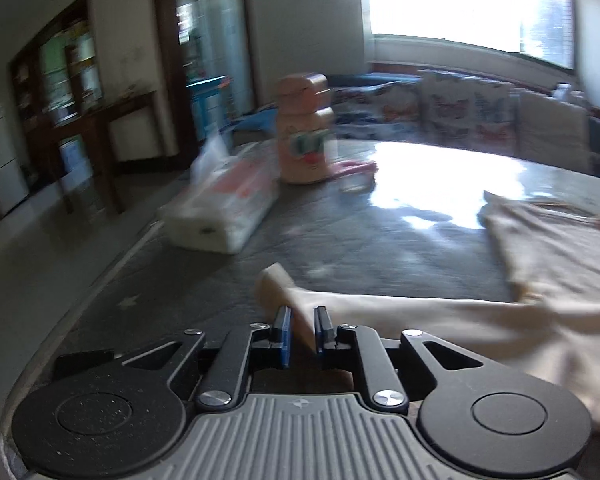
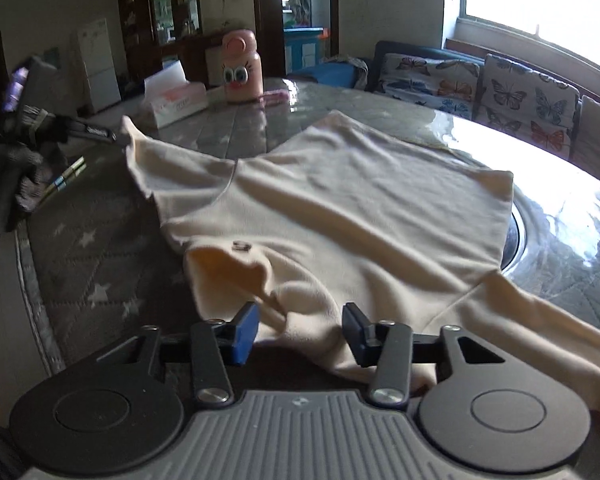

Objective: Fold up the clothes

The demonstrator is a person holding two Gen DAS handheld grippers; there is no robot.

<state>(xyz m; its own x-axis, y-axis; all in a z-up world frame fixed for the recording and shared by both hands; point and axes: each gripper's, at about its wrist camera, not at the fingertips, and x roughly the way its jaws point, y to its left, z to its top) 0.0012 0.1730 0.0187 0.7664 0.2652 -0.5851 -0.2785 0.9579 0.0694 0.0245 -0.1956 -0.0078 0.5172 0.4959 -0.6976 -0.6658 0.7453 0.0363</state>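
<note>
The cream shirt [image 2: 340, 200] lies mostly spread on the worktop [image 2: 100, 240], near the pink bottle [image 2: 240, 72]. Left tool [image 1: 303, 330] pinches a sleeve end; right tool [image 2: 300, 330] gapes, holding nothing. Most folding seems left.

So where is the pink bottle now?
In the right wrist view the pink bottle stands at the table's far left, beside the tissue pack, beyond the shirt.

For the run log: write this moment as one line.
left gripper: shut on cream shirt sleeve | right gripper: open over collar | shirt spread on table
</note>
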